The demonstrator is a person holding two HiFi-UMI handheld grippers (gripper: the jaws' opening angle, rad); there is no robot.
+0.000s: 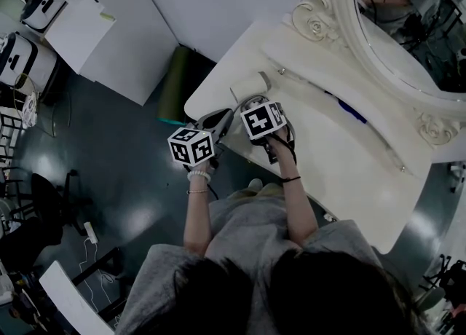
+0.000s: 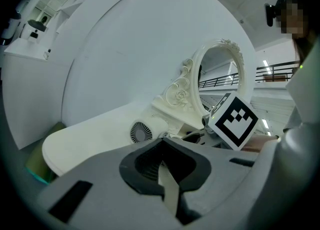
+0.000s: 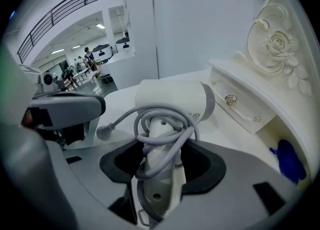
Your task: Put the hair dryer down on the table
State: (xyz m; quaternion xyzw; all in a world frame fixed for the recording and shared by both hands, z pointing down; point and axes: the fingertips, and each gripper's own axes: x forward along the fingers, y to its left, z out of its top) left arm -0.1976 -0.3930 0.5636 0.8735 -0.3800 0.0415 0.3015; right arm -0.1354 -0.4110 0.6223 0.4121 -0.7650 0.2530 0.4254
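Note:
A white hair dryer lies on the white dressing table near its left end, with its grey cord wound round the handle. My right gripper is right behind it. The handle sits between the jaws of the right gripper, which stand slightly apart from it, so it is open. My left gripper hovers at the table's left front edge, shut and empty. From the left gripper view the dryer's rear grille shows just ahead, with the right gripper's marker cube beside it.
An ornate oval mirror stands at the back of the table above a small drawer. A blue item lies under the mirror's base. A green object leans beside the table's left end, over a dark floor.

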